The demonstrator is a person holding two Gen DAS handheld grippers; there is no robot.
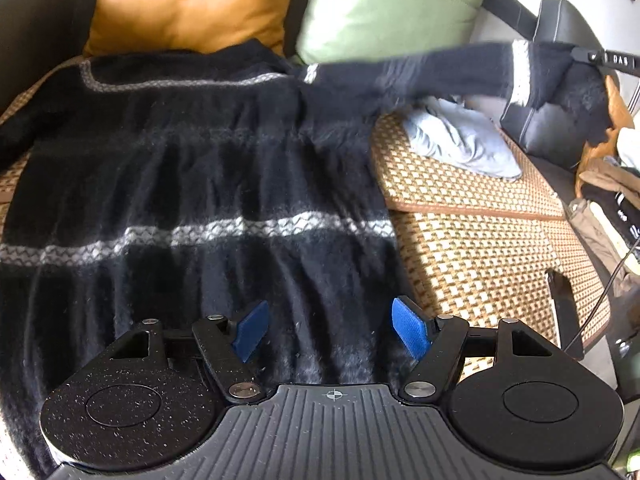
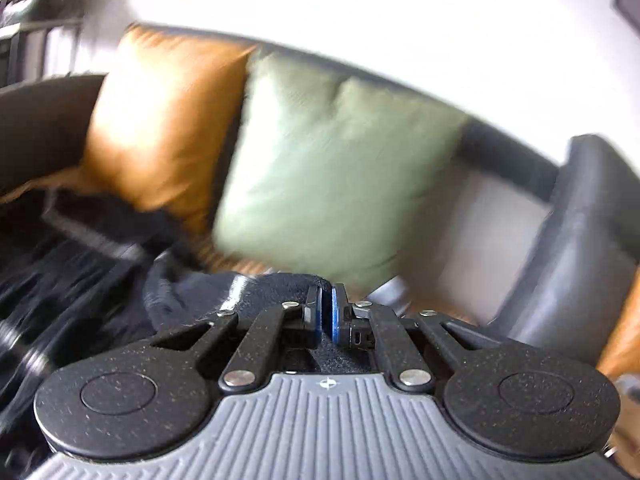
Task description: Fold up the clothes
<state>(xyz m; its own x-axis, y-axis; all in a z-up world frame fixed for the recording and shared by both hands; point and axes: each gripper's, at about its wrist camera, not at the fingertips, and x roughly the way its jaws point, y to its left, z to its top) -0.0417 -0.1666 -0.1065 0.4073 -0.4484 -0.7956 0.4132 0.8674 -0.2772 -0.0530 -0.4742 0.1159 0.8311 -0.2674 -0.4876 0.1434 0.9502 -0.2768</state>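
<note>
Right tool (image 2: 327, 314) clenched on the black sweater (image 1: 192, 168) sleeve (image 1: 440, 74); left tool (image 1: 331, 330) spread wide, empty, above its hem

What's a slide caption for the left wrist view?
Left gripper open above black sweater on sofa; right gripper lifts its sleeve.

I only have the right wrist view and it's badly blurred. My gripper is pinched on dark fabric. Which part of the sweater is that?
Observer: The sleeve, near its cuff; the left wrist view shows it stretched out in the air from the black sweater.
Operator: And the body?
Observer: Spread on the woven sofa mat.
Operator: Is the left gripper holding anything?
Observer: No. The left gripper is open over the sweater's lower part.
Operator: Anything under the sleeve?
Observer: A crumpled light blue cloth.
</note>
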